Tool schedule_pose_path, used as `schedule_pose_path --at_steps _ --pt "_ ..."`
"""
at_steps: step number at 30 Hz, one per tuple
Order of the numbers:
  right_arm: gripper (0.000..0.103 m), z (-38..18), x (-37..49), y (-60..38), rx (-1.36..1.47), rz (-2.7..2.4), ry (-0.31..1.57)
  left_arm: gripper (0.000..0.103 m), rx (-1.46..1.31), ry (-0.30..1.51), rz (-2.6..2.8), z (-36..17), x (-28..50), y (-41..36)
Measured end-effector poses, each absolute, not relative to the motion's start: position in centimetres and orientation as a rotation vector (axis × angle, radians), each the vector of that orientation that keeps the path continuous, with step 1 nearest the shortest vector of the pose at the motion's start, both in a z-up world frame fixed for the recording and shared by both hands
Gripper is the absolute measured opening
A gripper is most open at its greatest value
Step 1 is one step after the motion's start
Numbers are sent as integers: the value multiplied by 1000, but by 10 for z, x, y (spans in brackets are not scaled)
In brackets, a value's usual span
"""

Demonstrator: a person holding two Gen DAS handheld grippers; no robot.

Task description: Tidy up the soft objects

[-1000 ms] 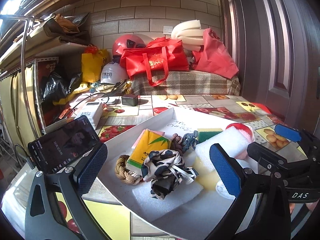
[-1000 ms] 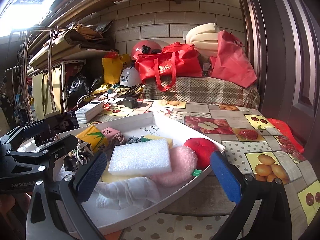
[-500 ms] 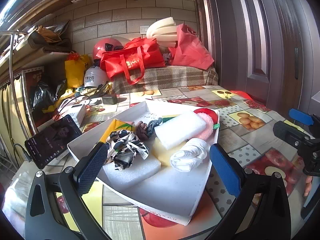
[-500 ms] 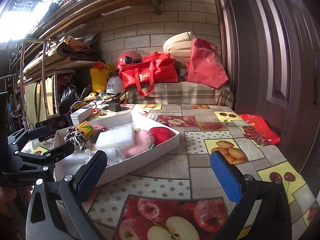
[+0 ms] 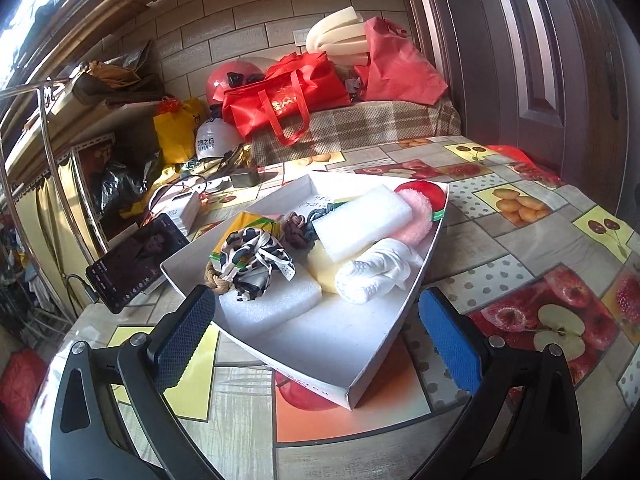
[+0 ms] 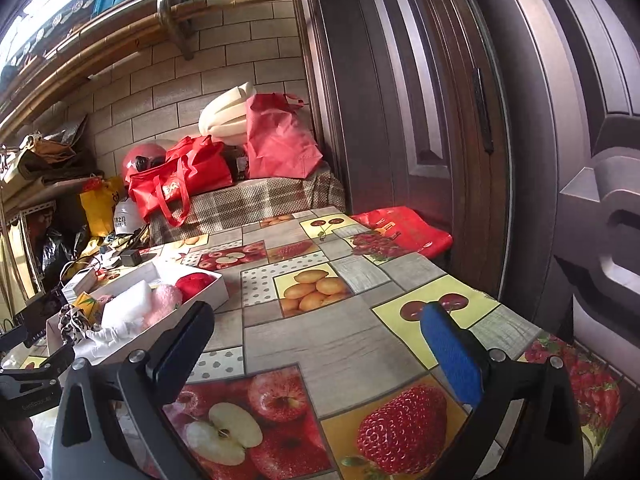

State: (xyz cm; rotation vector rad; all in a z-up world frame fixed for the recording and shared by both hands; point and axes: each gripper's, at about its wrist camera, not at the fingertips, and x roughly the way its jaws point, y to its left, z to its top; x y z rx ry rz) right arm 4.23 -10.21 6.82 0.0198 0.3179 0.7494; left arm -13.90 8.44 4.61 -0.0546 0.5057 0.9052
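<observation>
White tray (image 5: 384, 364) crammed with foam blocks (image 5: 362, 222), rolled sock (image 5: 374, 274), scrunchies; both claws (image 5: 316, 334) (image 6: 320, 350) spread apart, empty

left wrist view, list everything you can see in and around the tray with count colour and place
tray: 1, white, on the table
foam blocks: 2, white, one mid-tray, one at near end
rolled sock: 1, white, right side of tray
puff: 1, pink, far right of tray
patterned cloth: 1, black and white, left of tray
phone: 1, black, propped left of tray
tote bag: 1, red, behind the table
left gripper: 1, open, blue pads, empty
right gripper: 1, open, over bare tablecloth
</observation>
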Motion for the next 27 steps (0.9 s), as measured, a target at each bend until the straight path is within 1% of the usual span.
schedule_pose_path --at_steps 4,9,18,27 --pt "103 66 41 -92 -30 818 354 103 -3 507 918 46 -133 83" --pt "103 66 38 -94 -33 786 337 103 11 490 864 47 -130 77" --pt "103 65 48 -96 -7 755 378 103 -115 501 855 44 -138 97" --pt "103 64 48 -97 -1 757 376 103 -127 495 853 44 -141 97"
